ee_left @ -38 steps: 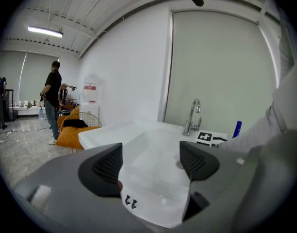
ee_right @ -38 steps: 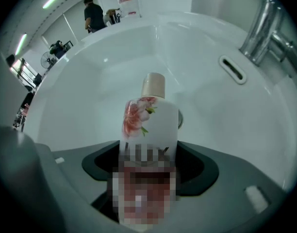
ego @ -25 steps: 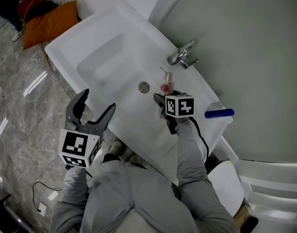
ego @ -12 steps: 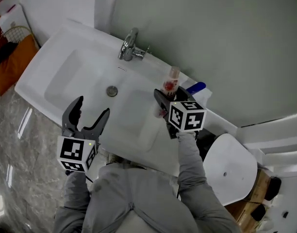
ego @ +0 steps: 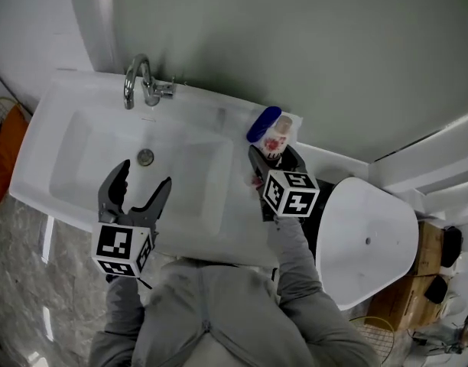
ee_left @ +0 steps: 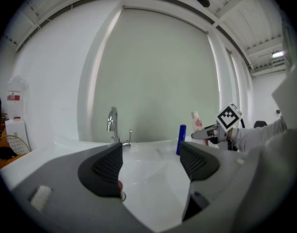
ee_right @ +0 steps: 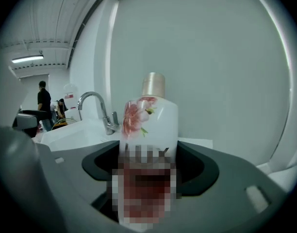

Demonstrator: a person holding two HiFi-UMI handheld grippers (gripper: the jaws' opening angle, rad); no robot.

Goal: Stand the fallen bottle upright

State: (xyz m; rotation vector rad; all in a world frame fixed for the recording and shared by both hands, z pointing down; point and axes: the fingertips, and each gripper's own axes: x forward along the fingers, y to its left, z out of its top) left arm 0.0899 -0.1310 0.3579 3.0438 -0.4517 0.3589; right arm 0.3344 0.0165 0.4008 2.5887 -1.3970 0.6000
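Note:
A white bottle [ee_right: 151, 118] with a pink flower print and a beige cap stands upright between the jaws of my right gripper [ee_right: 148, 166], which is shut on its body. In the head view this bottle [ego: 277, 139] and right gripper [ego: 274, 159] are over the sink's back right rim [ego: 219, 102]. A blue bottle [ego: 263, 125] stands just beside them. My left gripper [ego: 136, 193] hangs open and empty over the basin's front. In the left gripper view the open left gripper [ee_left: 151, 161] faces the tap [ee_left: 112, 125], the blue bottle [ee_left: 180, 140] and the flower bottle [ee_left: 196, 121].
A chrome tap [ego: 141, 82] stands at the back of the basin, with the drain [ego: 145, 157] below it. A white toilet lid [ego: 368, 243] is close on the right. An orange bag [ego: 0, 159] lies on the floor at the left. A grey-green wall runs behind the sink.
My right gripper has carried the flower bottle from over the basin near the drain up to the back right rim beside the blue bottle. The left gripper stayed open.

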